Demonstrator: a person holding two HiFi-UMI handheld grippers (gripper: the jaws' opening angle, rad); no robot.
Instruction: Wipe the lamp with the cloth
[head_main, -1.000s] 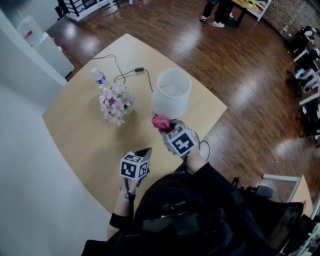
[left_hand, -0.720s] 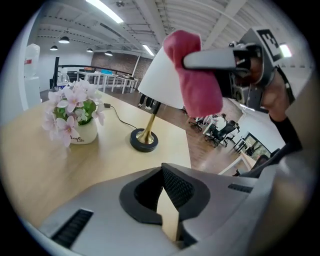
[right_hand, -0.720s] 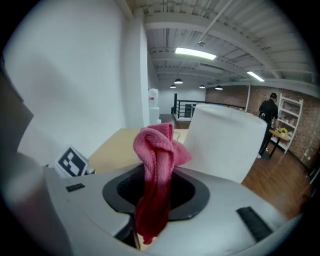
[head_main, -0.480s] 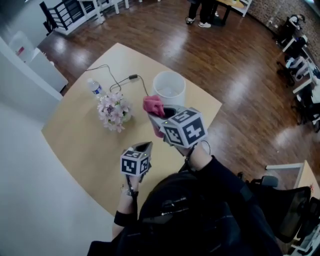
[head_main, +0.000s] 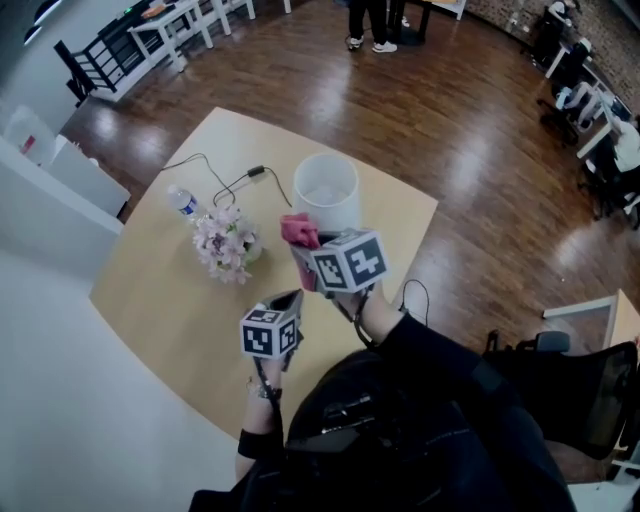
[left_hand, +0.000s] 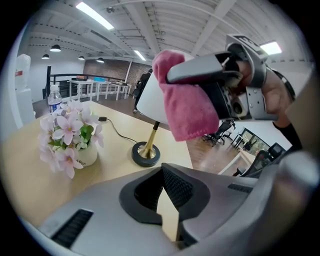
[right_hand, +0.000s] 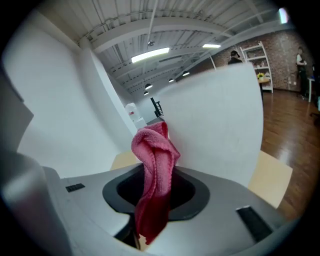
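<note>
The lamp (head_main: 325, 190) has a white shade and stands on the far side of the table; its brass stem and dark base (left_hand: 146, 154) show in the left gripper view. My right gripper (head_main: 303, 245) is shut on a pink cloth (head_main: 300, 231), held up against the near left side of the shade (right_hand: 220, 130). The cloth (right_hand: 152, 175) bunches up out of the jaws and hangs in a fold (left_hand: 187, 105). My left gripper (head_main: 290, 298) hovers lower and nearer over the table, shut with nothing in it (left_hand: 167, 210).
A small pot of pink flowers (head_main: 228, 243) stands left of the lamp, with a water bottle (head_main: 183, 203) behind it. The lamp's cable (head_main: 225, 180) runs across the wooden table (head_main: 170, 290). Office chairs and standing people are far off on the floor.
My right gripper has risen with the cloth from the lamp's foot to the shade's side and rolled. The left gripper lifted slightly.
</note>
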